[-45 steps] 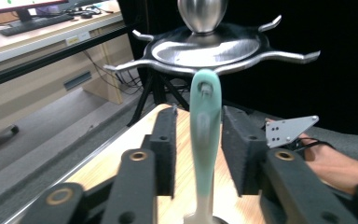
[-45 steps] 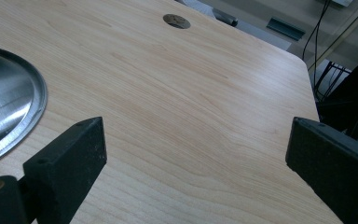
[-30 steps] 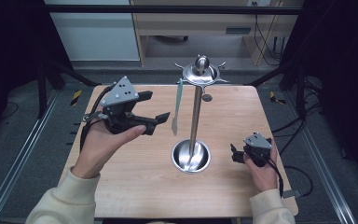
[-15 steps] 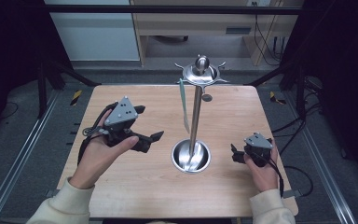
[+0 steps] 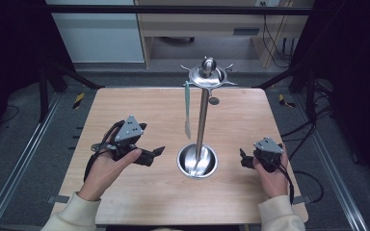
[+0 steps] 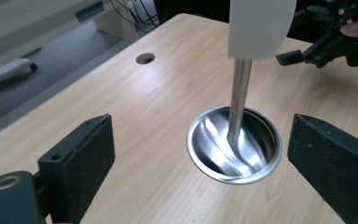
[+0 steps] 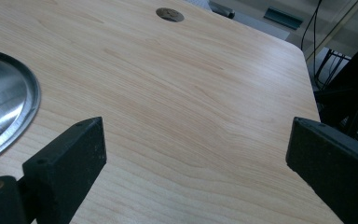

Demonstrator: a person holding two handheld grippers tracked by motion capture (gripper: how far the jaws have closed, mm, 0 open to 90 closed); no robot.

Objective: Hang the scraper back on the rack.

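— Table [image 5: 125,101] first, from the left: where was the left gripper [image 5: 151,155]?

— It sat over the left half of the wood, held in a hand [image 5: 107,168], jaws spread wide with nothing between them. They aimed right, toward the stand [image 5: 201,120].

— And the stand relative to it?

— Just to the right of the jaw tips, near but apart. In the left gripper view the left gripper [image 6: 200,154] framed the stand's base [image 6: 235,144] between its two open jaws, a little farther off on the table.

— How did the stand look?

— Shiny metal: a round dished base [image 5: 197,161], a thin straight pole, and a disc with small hooks at the top [image 5: 208,74]. A pale spatula [image 5: 187,108] hung from a hook on the left side.

— Its long axis?

— The pole stood upright, straight up from the middle of the base. The spatula hung straight down beside it, blade end lowest, clear of the table. In the left gripper view the blade [image 6: 260,28] showed as a blurred white shape in front of the pole [image 6: 239,93].

— Then the right side?

— The right gripper [image 5: 244,159] lay near the table's right edge in the other hand [image 5: 272,175], pointing left at the base, well short of it. In the right gripper view its jaws stood far apart, empty, over bare wood, with the base's rim [image 7: 28,107] at the left edge.
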